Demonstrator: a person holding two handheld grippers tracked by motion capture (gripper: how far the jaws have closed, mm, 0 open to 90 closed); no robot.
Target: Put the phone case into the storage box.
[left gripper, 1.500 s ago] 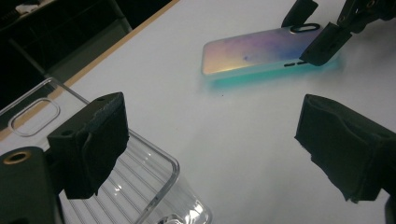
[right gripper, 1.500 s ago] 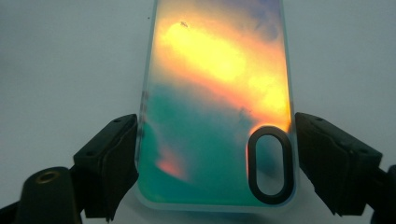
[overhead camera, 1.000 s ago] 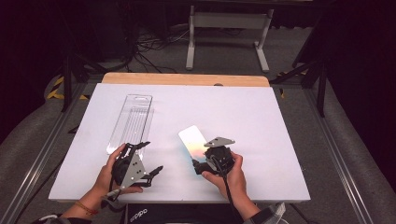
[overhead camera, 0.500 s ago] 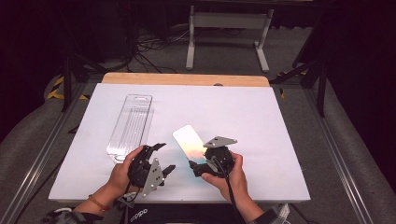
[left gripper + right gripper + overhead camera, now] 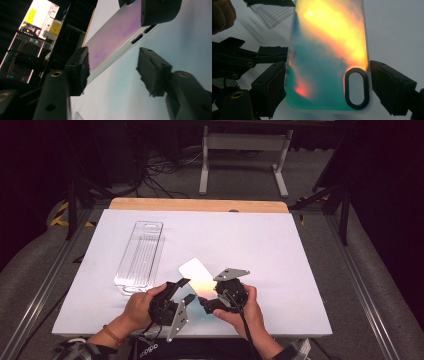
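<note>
A phone case (image 5: 192, 270) with an orange-to-teal sheen lies near the table's front middle. Its camera cutout (image 5: 355, 87) points toward my right gripper. My right gripper (image 5: 207, 296) is shut on the case's near end, and its two pads press the case's long sides (image 5: 327, 82). My left gripper (image 5: 186, 290) stands open just left of the case, with the jaws spread wide. Beyond those open jaws (image 5: 113, 62) runs the case's side edge with its button slots (image 5: 112, 42); nothing is between the pads.
A clear ribbed plastic tray (image 5: 140, 255) lies lengthwise at the left of the white table top (image 5: 280, 250). A wooden strip (image 5: 200, 205) runs along the far edge. Metal rails (image 5: 45, 280) flank the table, and cables and a stand lie on the floor beyond.
My left gripper has moved right, from the tray's near end to beside the case. The right gripper kept its hold while the case shifted slightly left.
</note>
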